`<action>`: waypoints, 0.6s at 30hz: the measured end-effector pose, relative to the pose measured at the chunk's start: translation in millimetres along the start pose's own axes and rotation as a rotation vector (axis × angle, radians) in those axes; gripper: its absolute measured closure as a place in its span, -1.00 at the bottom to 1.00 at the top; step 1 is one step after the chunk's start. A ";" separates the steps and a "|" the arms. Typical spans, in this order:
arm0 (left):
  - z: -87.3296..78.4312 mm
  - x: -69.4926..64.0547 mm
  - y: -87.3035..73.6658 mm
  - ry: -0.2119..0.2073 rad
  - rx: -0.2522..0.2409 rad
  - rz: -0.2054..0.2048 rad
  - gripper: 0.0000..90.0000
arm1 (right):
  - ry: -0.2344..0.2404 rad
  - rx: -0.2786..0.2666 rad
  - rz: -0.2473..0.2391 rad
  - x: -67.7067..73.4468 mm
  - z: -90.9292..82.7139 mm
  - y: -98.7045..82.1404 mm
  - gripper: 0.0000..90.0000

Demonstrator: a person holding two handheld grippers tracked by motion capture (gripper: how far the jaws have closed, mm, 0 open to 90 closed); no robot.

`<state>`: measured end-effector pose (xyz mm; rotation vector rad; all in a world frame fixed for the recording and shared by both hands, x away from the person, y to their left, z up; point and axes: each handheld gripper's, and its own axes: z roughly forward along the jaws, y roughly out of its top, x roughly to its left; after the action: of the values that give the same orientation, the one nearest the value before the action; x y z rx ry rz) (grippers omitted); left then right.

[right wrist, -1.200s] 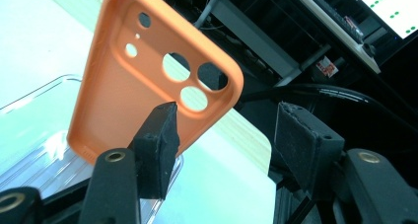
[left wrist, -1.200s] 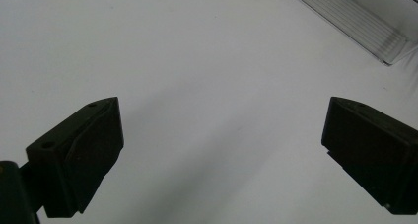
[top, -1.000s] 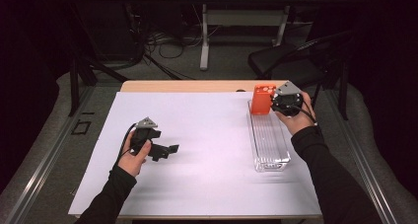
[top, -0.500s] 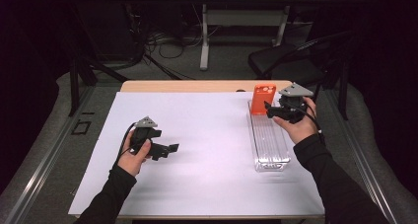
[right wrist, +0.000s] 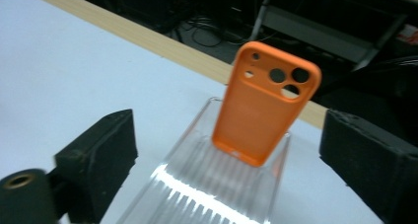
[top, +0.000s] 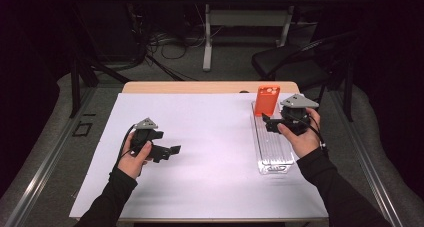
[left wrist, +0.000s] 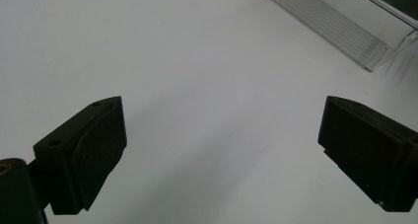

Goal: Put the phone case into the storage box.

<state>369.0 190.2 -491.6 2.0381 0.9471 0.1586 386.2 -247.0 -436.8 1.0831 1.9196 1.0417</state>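
Observation:
An orange phone case (top: 265, 101) (right wrist: 261, 110) stands upright at the far end of a clear ribbed rack (top: 272, 147) (right wrist: 217, 189) on the right of the white table. My right gripper (top: 269, 124) (right wrist: 231, 135) hovers just short of the case, over the rack. Its jaws have just been opening and now stand wide; the pads touch nothing and the case stands free beyond them. On the left, my left gripper (top: 171, 150) (left wrist: 222, 155) rests low over bare white table, open, nothing between its fingers. A corner of the rack (left wrist: 345, 21) lies ahead of it.
A white sheet (top: 210, 137) covers the table, with a wooden strip (top: 200, 87) at the far edge. Behind the table are a black chair (top: 295, 62), a desk leg and floor cables.
My right gripper has drawn back from the orange case toward me and its jaws have spread apart, leaving the case standing in the rack. The left hand has stayed where it was.

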 end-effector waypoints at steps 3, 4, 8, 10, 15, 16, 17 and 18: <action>-1.3 -2.2 -0.2 -0.008 -0.008 0.004 -0.90 | 0.055 0.008 0.001 7.5 -4.9 -2.3 -1.00; -2.1 -3.0 -0.2 -0.011 -0.010 0.005 -0.90 | 0.069 0.008 0.006 10.8 -7.1 -3.2 -1.00; -5.0 -7.8 -0.5 -0.030 -0.028 0.014 -0.90 | 0.131 -0.010 0.013 27.4 -17.6 -6.5 -1.00; -6.3 -10.3 -0.9 -0.037 -0.035 0.023 -0.90 | 0.161 -0.011 0.012 34.8 -21.4 -8.7 -1.00; -8.5 -16.5 -4.4 -0.048 -0.052 0.040 -0.90 | 0.229 -0.034 -0.018 56.5 -32.4 -17.8 -1.00; -8.7 -17.9 -5.4 -0.050 -0.058 0.037 -0.90 | 0.243 -0.035 -0.025 61.0 -34.0 -20.1 -1.00; -9.0 -18.9 -6.2 -0.048 -0.059 0.042 -0.90 | 0.252 -0.034 -0.034 65.3 -35.3 -22.4 -1.00; -9.4 -19.6 -7.0 -0.048 -0.060 0.048 -0.90 | 0.256 -0.035 -0.046 69.3 -36.2 -24.7 -1.00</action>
<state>347.3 185.5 -486.6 2.0019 0.8542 0.1616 318.5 -204.4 -454.6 0.9172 2.1073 1.2321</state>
